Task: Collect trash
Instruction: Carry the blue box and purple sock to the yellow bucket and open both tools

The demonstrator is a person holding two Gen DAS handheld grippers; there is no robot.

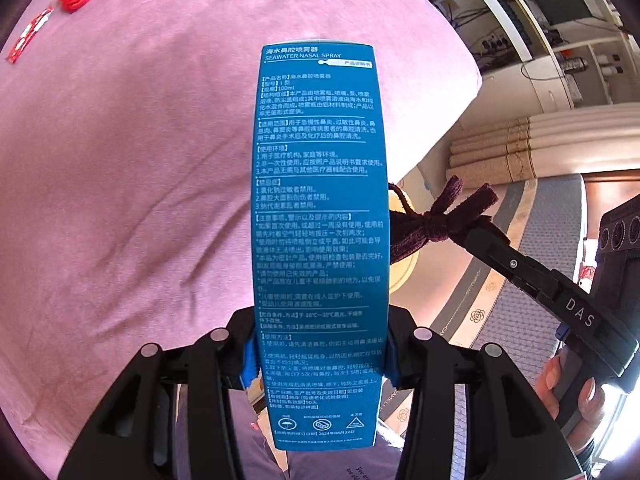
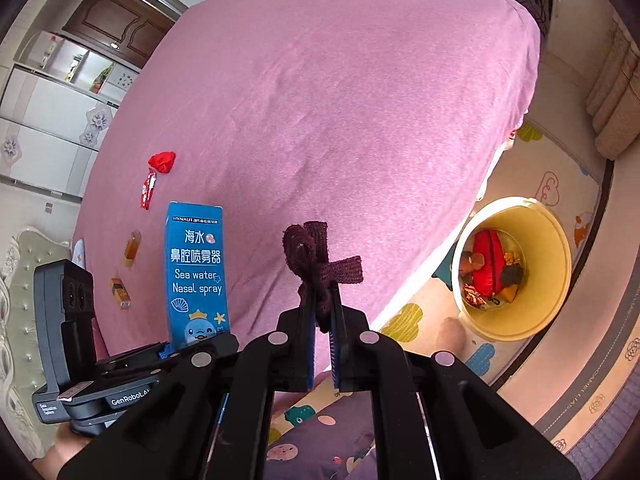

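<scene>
My left gripper (image 1: 320,354) is shut on a tall blue nasal spray box (image 1: 320,208), which stands up between its blue pads above the pink bed (image 1: 120,160). The right wrist view shows the same box (image 2: 197,276) at the left, held by that gripper. My right gripper (image 2: 322,320) is shut on a dark maroon knitted bow (image 2: 320,260); in the left wrist view that bow (image 1: 436,220) hangs just right of the box. A yellow bin (image 2: 556,264) with trash inside stands on the floor beside the bed.
On the bed lie a crumpled red scrap (image 2: 162,161), a red-and-white wrapper (image 2: 147,192) and two small amber items (image 2: 132,246). A patterned floor mat (image 2: 560,192) surrounds the bin. Rolled mats (image 1: 520,148) lie along the wall.
</scene>
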